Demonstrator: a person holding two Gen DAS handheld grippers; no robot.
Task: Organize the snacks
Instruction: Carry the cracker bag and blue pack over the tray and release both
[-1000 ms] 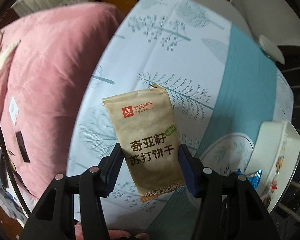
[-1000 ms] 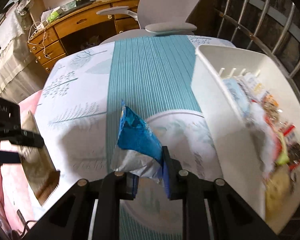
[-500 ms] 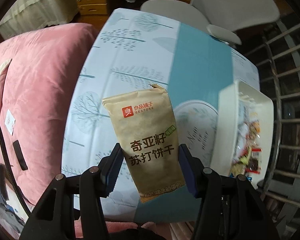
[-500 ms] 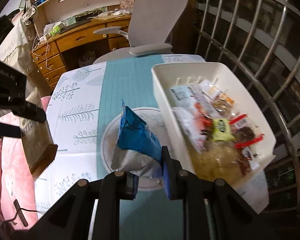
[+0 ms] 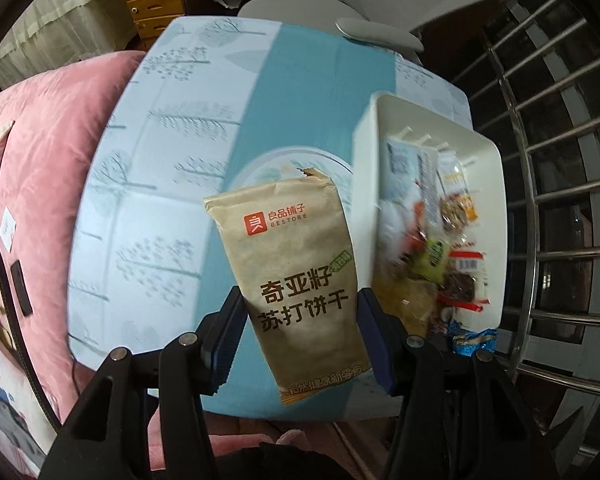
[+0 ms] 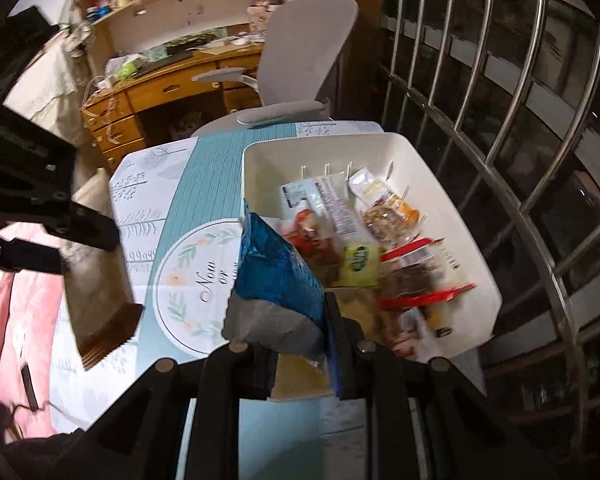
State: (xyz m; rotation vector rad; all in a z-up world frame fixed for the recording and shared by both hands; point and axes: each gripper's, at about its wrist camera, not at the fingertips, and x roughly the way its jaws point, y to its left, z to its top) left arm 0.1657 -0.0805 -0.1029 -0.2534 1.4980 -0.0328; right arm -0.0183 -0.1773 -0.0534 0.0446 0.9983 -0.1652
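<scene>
The left gripper (image 5: 300,320) is pinching a brown cracker packet (image 5: 296,264) by its lower half, holding it above the table (image 5: 172,184) beside the white bin (image 5: 364,184). The right gripper (image 6: 300,320) is clamping a blue snack bag (image 6: 276,268) over the bin's near-left edge.

Both fisheye views are dim and indoor-lit, with black vignetted corners and straight lines bowed toward the edges. In the left wrist view the pale blue tree-print tablecloth (image 5: 160,184) is the brightest area, evenly lit without hard shadows, though its print smears with motion blur. The brown paper cracker packet (image 5: 296,276) stays sharp. Snacks in the white plastic bin (image 5: 488,216) at right are streaked. In the right wrist view the curved metal window bars (image 6: 512,128) show glare against darkness.
</scene>
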